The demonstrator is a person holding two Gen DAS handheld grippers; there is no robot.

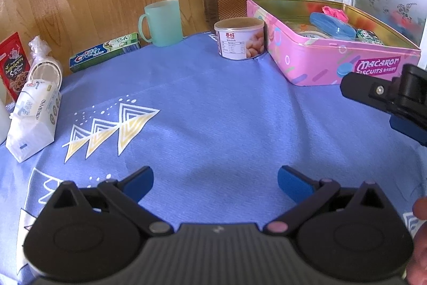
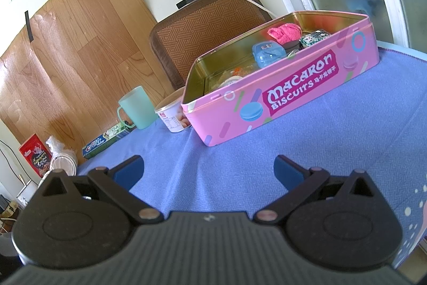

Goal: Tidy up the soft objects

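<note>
Table covered by a blue patterned cloth [image 1: 213, 103]. On it: pink biscuit tin [image 1: 320, 63] at 2 o'clock, can [image 1: 240, 39] at 12, green mug [image 1: 162, 23] and toothpaste box [image 1: 104, 54] at 11, tissue pack [image 1: 34, 119] at 9.

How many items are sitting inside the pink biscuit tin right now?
At least 4 in the pink tin: pink fuzzy cloth at the far end, green packet beside it, blue case mid-tin, white roll nearer; more may be hidden.
</note>
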